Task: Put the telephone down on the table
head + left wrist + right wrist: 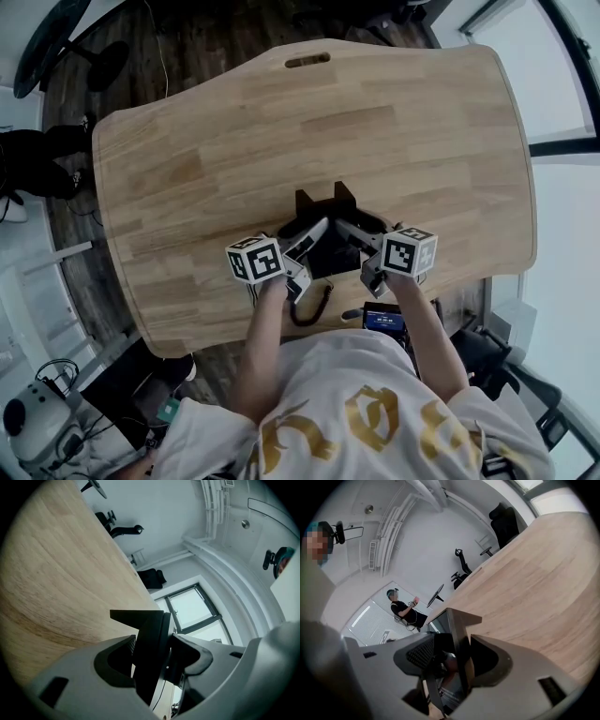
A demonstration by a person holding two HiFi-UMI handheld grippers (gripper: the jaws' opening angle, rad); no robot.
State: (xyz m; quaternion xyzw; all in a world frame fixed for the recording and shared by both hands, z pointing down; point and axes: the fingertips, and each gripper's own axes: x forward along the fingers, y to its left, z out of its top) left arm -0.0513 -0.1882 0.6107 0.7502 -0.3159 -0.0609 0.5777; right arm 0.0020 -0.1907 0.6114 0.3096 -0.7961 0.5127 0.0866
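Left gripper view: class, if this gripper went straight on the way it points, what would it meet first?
The left gripper clamps the black telephone, so that leads; beyond it, probably the wooden table, though depth is unclear.

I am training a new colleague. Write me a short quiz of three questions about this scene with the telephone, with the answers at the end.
1. True or false: only the left gripper grips the telephone.
2. Over which part of the table is the telephone? A) the far edge, B) the part nearest the person, C) the left corner.
3. Fill in: a black curly ____ trails from the telephone toward the person.
Key: 1. False: the right gripper is shut on it too. 2. B. 3. cord.
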